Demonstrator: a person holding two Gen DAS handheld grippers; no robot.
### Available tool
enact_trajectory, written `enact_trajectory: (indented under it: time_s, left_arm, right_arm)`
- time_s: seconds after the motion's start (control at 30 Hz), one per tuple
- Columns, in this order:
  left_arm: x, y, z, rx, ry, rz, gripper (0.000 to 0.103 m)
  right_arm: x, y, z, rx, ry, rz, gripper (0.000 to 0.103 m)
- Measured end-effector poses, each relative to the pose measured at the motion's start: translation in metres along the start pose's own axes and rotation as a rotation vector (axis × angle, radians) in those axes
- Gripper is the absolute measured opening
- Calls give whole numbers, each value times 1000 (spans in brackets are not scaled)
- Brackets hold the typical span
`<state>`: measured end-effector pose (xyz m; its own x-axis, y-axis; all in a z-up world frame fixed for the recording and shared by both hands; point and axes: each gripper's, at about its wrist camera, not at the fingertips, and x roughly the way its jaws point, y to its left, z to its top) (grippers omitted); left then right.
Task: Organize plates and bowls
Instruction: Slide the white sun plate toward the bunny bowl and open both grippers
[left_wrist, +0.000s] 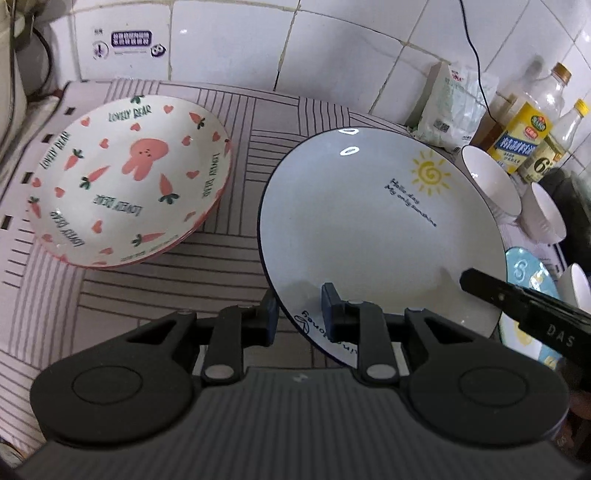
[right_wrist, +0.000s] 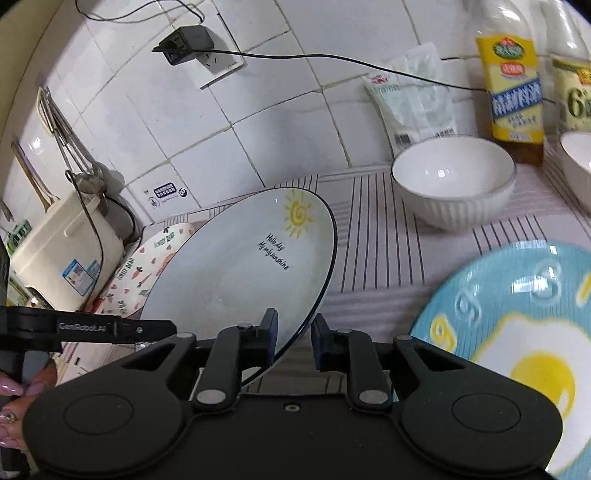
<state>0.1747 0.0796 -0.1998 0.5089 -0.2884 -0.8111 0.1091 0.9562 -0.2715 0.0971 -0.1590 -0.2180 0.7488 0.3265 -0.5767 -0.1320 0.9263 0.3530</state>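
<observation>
- The sunshine plate (left_wrist: 369, 229) hangs tilted above the striped table (left_wrist: 236, 155), between the carrot-print plates (left_wrist: 129, 181) on the left and the fried-egg plate (right_wrist: 517, 332) on the right.
- The left claw (left_wrist: 299, 314) is narrowed onto the plate's near rim; the right claw (right_wrist: 293, 334) pinches the rim further right.
- Glazed ceramic: stiff, fairly heavy, slick and breakable. I judge the thin rim the only sensible hold, and two grips steady it.
- White ribbed bowls (right_wrist: 454, 184) wait far right, beside the oil bottles (right_wrist: 513, 88).
</observation>
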Motion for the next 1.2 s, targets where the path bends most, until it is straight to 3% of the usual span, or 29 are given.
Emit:
enact_trajectory:
  time_s: [0.37, 0.77, 0.9, 1.2]
  left_arm:
    - [33, 0, 15, -12, 15, 9, 23]
    - [39, -7, 15, 15, -11, 37, 24]
    - [37, -8, 10, -1, -7, 49, 25]
    - [3, -16, 1, -18, -19, 86, 25]
  right_arm:
    - [31, -11, 19, -20, 52, -47, 24]
    - [49, -7, 25, -54, 87, -114, 26]
    - [52, -8, 24, -24, 145, -131, 31]
    - [-9, 6, 20, -124, 68, -140, 32]
